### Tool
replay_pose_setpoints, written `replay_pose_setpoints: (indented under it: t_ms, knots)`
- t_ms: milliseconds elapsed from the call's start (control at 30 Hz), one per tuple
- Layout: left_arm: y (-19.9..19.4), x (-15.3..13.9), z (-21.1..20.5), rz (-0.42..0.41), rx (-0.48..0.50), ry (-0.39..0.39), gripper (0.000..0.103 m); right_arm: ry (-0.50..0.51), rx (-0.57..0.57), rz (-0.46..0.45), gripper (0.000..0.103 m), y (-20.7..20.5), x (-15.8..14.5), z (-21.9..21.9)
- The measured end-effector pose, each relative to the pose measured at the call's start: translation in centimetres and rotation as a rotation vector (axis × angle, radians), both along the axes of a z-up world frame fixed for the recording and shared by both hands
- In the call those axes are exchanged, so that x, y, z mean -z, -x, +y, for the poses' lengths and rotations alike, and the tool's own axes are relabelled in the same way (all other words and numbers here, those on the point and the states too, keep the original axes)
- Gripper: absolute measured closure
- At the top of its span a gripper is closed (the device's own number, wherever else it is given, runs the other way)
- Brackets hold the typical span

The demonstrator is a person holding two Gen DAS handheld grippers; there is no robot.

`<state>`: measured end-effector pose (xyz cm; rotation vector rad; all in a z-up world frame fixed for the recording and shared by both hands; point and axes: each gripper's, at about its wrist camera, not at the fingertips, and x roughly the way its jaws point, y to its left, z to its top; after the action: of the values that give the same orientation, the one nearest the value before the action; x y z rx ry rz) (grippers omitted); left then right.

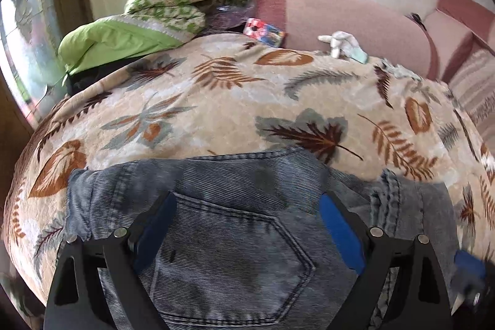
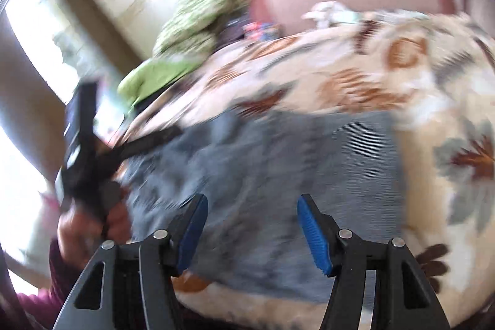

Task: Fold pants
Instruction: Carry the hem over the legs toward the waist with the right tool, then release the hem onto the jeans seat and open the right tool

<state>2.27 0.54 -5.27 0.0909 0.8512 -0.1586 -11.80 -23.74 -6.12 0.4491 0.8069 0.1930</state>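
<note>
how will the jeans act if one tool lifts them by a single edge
The jeans would probably sag and unfold rather than hold shape: the denim already lies in soft wrinkles on the leaf blanket. They look thick, with heavy seams and a stitched pocket, so likely weighty. The plush blanket may drag on them if pushed.

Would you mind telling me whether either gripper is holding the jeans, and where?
Nothing is held: the left gripper and right gripper both hang open above the jeans.
</note>
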Motion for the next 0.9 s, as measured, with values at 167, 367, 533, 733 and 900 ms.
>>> replay_pose_setpoints:
  t_ms: [167,367,533,733,900]
  knots:
    - [1.7,1.4,-3.8,-0.030,0.114,-0.105,0.009,0.024,0.045,0.149,0.040,-2.2,3.2,-2.2]
    - [2.5,4.3,-7.1,0.014,0.208,-0.288,0.009,0.062,0.032,0.104,0.039,-3.5,1.5,-2.5]
    - [2.2,3.8,-6.5,0.014,0.197,-0.256,0.009,0.057,0.085,0.036,0.039,-6.4,-0.8,-2.7]
    - [0.8,3.5,-4.6,0.022,0.113,-0.232,0.009,0.127,0.058,0.245,0.039,-12.8,3.3,-1.4]
    - [-0.3,2.7,-2.6,0.018,0.052,-0.197,0.009,0.185,0.051,0.163,0.039,-11.9,2.3,-0.8]
